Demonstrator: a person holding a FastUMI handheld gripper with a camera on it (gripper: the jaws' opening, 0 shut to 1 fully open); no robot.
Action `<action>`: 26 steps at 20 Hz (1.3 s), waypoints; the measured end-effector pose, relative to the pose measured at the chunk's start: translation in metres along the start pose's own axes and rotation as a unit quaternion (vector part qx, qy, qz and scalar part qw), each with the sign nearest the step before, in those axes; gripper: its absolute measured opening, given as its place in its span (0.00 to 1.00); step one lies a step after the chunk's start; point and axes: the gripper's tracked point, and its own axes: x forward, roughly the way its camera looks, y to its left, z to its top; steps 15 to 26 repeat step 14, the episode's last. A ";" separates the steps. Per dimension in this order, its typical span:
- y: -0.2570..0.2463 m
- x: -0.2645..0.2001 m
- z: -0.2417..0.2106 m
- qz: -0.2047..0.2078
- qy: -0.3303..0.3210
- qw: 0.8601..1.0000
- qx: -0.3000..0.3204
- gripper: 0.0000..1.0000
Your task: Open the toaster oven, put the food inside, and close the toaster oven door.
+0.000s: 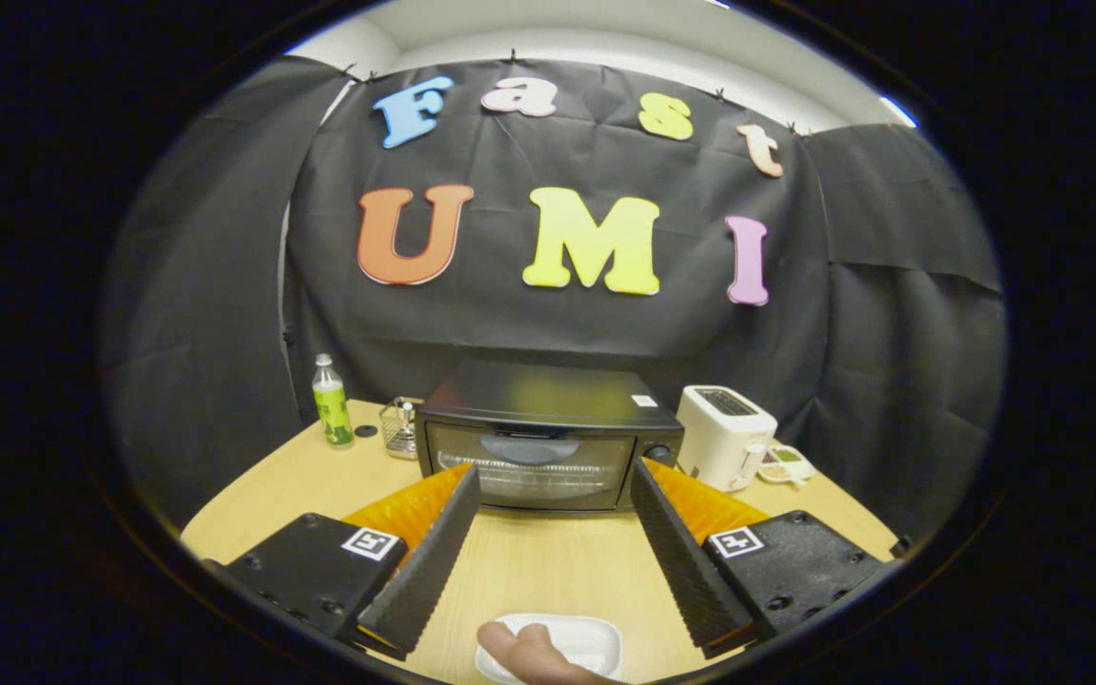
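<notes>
while tongs [556,476] gape, toaster oven [548,438] tops wooden table [548,571].

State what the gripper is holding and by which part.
Nothing is held. The gripper is open, its fingers spread with only bare table between them, the closed toaster oven just ahead and the food on its white dish near the fingers' base.

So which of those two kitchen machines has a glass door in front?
The black toaster oven, just beyond the open gripper. The white toaster beside it has slots on top.

Black toaster oven [544,440], white toaster [723,436], green-labelled bottle [330,403], pale wooden table [548,571].
</notes>
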 end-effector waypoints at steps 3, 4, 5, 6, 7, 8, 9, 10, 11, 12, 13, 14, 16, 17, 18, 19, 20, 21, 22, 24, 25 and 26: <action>-0.002 -0.044 0.023 0.001 -0.036 0.999 0.018 1.00; -0.004 -0.057 0.030 0.003 -0.044 0.999 0.023 1.00; -0.009 -0.070 0.034 -0.001 -0.049 0.998 0.027 1.00; -0.015 -0.085 0.041 -0.007 -0.059 0.998 0.030 1.00; -0.018 -0.095 0.046 -0.011 -0.064 0.997 0.033 1.00; -0.020 -0.108 0.051 -0.011 -0.071 0.997 0.038 1.00; -0.021 -0.119 0.053 -0.009 -0.074 0.996 0.044 1.00; -0.024 -0.132 0.057 -0.008 -0.081 0.995 0.052 1.00; -0.028 -0.141 0.060 -0.007 -0.086 0.995 0.054 1.00; -0.031 -0.150 0.062 -0.004 -0.088 0.995 0.049 1.00; -0.035 -0.160 0.063 -0.008 -0.094 0.995 0.041 1.00; -0.042 -0.171 0.067 -0.015 -0.104 0.994 0.033 1.00; -0.042 -0.171 0.067 -0.015 -0.104 0.994 0.033 1.00; -0.042 -0.171 0.067 -0.015 -0.104 0.994 0.033 1.00; -0.042 -0.171 0.067 -0.015 -0.104 0.994 0.033 1.00; -0.042 -0.171 0.067 -0.015 -0.104 0.994 0.033 1.00; -0.042 -0.171 0.067 -0.015 -0.104 0.994 0.033 1.00; -0.042 -0.171 0.067 -0.015 -0.104 0.994 0.033 1.00; -0.042 -0.171 0.067 -0.015 -0.104 0.994 0.033 1.00; -0.042 -0.171 0.067 -0.015 -0.104 0.994 0.033 1.00; -0.042 -0.171 0.067 -0.015 -0.104 0.994 0.033 1.00; -0.042 -0.171 0.067 -0.015 -0.104 0.994 0.033 1.00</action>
